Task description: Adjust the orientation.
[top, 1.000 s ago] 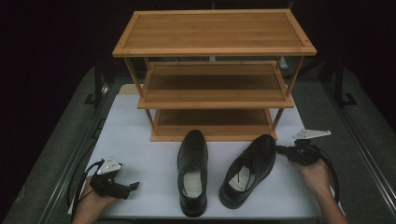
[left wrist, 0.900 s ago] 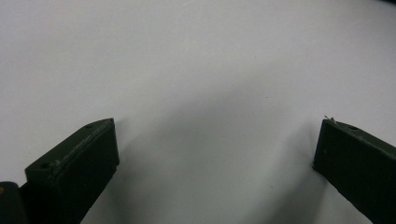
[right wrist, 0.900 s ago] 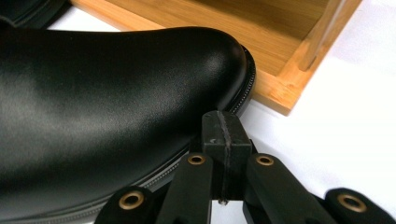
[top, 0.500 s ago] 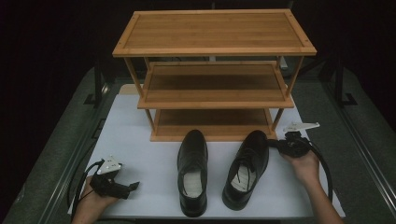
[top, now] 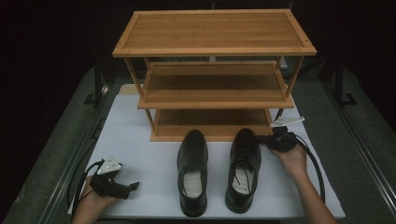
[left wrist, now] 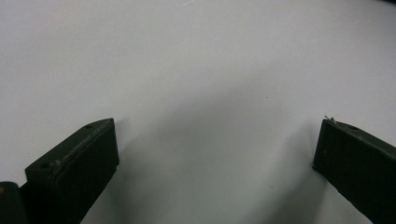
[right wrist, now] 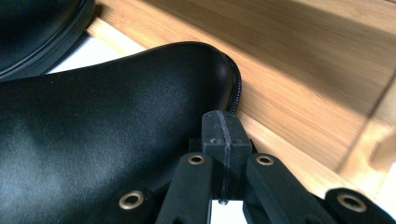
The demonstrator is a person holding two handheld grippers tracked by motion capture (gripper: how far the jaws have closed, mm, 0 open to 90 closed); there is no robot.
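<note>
Your right gripper has its jaws pressed tight together, holding nothing, with the tips touching the side of the right shiny black leather shoe near its toe. Your left gripper rests with jaws wide apart over the bare white tabletop. Both shoes sit just in front of the wooden three-shelf rack, the left black shoe beside the right. The leather looks smooth and slippery, so hold the firm heel rim.

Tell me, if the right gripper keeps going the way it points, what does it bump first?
Probably the right shoe. The right gripper, jaws shut, sits right beside its toe and may already touch it. Just past that is the rack's bottom shelf.
</note>
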